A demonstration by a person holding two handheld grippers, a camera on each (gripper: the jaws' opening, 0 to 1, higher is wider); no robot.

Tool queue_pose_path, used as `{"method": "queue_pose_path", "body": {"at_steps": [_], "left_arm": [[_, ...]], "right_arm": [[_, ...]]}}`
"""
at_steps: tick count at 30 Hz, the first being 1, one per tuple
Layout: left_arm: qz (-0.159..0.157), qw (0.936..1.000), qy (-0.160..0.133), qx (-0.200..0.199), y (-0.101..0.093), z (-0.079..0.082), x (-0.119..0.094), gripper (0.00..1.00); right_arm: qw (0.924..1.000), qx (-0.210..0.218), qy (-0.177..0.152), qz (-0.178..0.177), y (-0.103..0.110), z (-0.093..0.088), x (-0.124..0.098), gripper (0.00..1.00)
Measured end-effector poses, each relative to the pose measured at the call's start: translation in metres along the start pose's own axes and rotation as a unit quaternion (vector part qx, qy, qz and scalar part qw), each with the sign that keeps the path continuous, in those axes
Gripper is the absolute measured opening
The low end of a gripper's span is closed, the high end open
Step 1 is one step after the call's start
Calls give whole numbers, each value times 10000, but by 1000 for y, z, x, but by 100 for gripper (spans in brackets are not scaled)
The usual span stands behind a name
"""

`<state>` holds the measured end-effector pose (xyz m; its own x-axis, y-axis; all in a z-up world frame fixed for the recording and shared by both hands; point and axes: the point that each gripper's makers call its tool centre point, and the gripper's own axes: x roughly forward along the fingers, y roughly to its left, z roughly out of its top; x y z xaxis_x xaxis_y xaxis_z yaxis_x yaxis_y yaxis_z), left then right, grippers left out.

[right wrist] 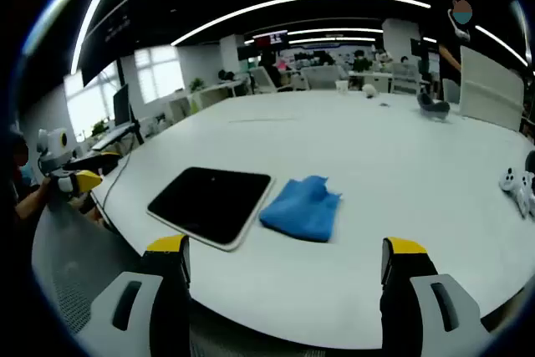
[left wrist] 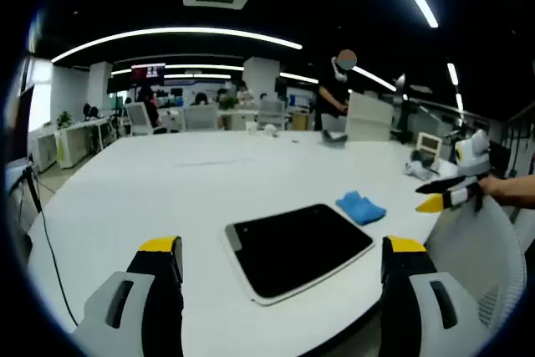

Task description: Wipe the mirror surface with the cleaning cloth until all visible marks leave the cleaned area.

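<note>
Left gripper: jaws spread wide with nothing between them, hung over the near edge of the white table; the mirror is framed between the yellow tips.

Right gripper: jaws likewise spread wide and empty, held off the table edge; the cloth is seen ahead, somewhat toward the left jaw. It is also seen in the left gripper view, coming in from the right with a hand behind it.

Mirror: dark rectangular slab with a pale rim, laid flat close to the table edge, one corner pointing at that edge. In the right gripper view no marks can be made out on its surface; too dark and small to tell.

Cleaning cloth: blue, crumpled, lying just beside one long side of the mirror, possibly touching its rim. Seen in the left gripper view past the mirror's far corner.

Other items: white controller near the table's right edge; chair mesh below the table edge.

Step in hand: judged as the very start; cloth not yet picked up, wiping not begun.

Next move: the cloth is to be reached, most likely by the right gripper, lowered over the bunched fabric and closed on a raised fold, then carried onto the glass.
</note>
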<state>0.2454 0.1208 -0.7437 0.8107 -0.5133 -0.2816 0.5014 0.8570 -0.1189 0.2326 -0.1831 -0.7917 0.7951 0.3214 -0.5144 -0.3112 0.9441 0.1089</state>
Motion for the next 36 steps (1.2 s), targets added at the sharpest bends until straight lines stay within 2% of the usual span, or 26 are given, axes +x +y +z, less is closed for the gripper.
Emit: {"method": "queue_pose_path", "body": {"at_steps": [4, 10, 18, 36], "left_arm": [[-6, 10000, -74, -15, 0, 1, -1, 99], [22, 9999, -172, -6, 1, 4, -2, 99], [64, 9997, -216, 27, 3, 6, -2, 99], [23, 9996, -261, 48, 1, 8, -2, 99]], "right_arm": [[10000, -70, 24, -14, 0, -1, 0, 94], [9993, -291, 228, -54, 0, -8, 1, 94], [9988, -339, 335, -63, -1, -11, 2, 94], [9985, -442, 320, 72, 4, -10, 1, 94]]}}
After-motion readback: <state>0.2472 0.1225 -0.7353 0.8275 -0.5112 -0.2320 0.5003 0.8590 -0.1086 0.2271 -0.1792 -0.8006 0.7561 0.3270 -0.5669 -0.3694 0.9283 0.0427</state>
